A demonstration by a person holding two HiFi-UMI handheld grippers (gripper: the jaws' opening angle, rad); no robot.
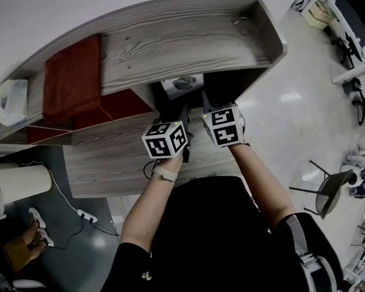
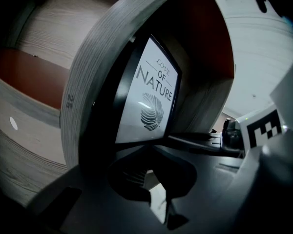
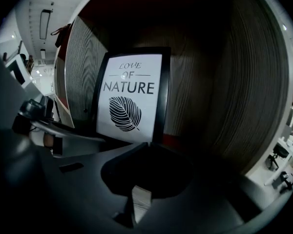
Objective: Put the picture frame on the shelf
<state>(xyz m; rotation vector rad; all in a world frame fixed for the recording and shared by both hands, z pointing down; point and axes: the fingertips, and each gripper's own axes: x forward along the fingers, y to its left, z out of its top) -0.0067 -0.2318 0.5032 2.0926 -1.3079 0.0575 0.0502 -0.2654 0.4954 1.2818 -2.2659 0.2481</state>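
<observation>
Closest to the lens, the left tongs (image 2: 152, 147) are clenched, tips meeting just under the lower edge of the picture frame (image 2: 147, 94); I can't tell if they touch it. Now the right tongs (image 3: 147, 145): clenched too, nothing between them, low centre of their view. Picture frame stands upright inside the shelf (image 1: 170, 41) compartment, centre of the head view, leaf print facing me.

Picture frame (image 3: 132, 95) print reads "LOVE OF NATURE" in black over a leaf drawing; same words legible in left gripper view (image 2: 149, 94). Shelf panel edge (image 2: 71, 100) has a small two-digit stamp, maybe "25", unsure. Left gripper's cube (image 1: 165, 139) and right gripper's cube (image 1: 224, 126) carry square black-and-white code markers, no letters
</observation>
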